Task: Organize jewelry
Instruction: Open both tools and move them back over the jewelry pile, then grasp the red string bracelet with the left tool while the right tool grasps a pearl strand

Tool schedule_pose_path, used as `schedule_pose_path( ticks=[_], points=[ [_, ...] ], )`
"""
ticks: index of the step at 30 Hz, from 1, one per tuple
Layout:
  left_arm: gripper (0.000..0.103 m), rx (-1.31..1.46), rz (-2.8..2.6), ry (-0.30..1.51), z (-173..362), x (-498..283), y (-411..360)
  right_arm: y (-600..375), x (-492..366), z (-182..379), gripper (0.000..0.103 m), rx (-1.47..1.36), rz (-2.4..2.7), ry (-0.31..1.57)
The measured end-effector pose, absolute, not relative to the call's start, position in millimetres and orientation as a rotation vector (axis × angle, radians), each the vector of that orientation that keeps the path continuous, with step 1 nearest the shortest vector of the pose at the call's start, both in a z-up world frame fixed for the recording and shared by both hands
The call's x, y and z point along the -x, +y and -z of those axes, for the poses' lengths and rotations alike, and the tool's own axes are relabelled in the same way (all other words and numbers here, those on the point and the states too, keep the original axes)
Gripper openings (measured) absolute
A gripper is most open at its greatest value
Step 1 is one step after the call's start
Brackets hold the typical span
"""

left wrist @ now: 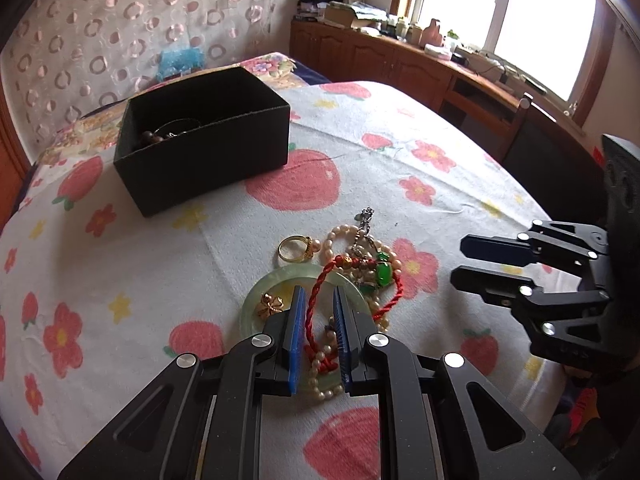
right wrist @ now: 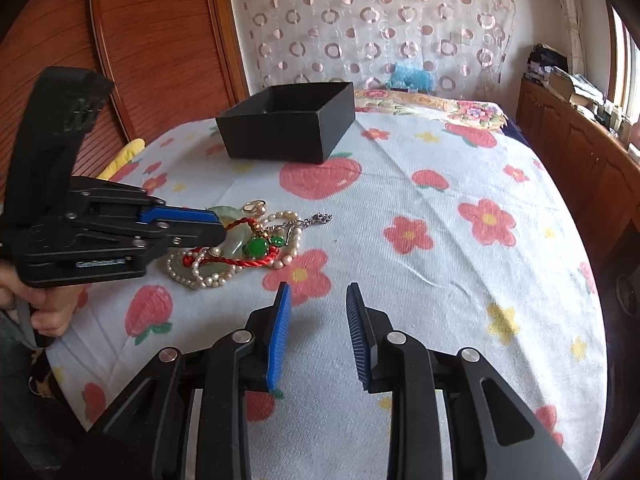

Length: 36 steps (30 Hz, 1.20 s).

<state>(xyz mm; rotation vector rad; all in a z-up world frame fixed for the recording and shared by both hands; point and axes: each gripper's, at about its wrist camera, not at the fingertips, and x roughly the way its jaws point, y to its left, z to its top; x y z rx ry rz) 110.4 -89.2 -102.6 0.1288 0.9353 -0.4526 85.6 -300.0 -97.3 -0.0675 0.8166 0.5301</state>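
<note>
A pile of jewelry lies on the flowered cloth: a pale jade bangle, a red cord with a green stone, a pearl strand, a gold ring and a gold charm. My left gripper is low over the pile, its fingers open a little on either side of the red cord. It also shows in the right wrist view. My right gripper is open and empty, right of the pile. A black box behind holds dark beads.
The table has a strawberry and flower cloth. A wooden cabinet with clutter runs under the window on the right. A circle-patterned curtain hangs behind. The person's hand holds the left gripper's handle.
</note>
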Motion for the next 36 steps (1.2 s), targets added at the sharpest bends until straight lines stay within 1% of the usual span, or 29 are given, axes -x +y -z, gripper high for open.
schedule_pose_path(
  ticks=[5,8,13,24,36],
  points=[
    [0.013,-0.162,0.447,0.946,105.1,-115.7,-93.3,-302.6,-85.5,97.1,0.031,0.048,-0.538,0.814],
    [0.003,-0.165,0.452,0.944,105.6,-117.2,-94.0,-302.3,-85.0,97.3,0.031,0.051,-0.541,0.812],
    [0.002,-0.140,0.449,0.875,89.5,-106.6,-87.6,-301.3,-85.1,98.1,0.031,0.055,-0.539,0.814],
    [0.002,-0.058,0.470,0.707,24.5,-75.5,-70.2,-300.5,-86.3,101.3,0.031,0.053,-0.533,0.823],
    [0.002,-0.043,0.460,0.642,2.0,-61.9,-56.8,-290.6,-84.0,96.8,0.031,0.076,-0.544,0.815]
  ],
)
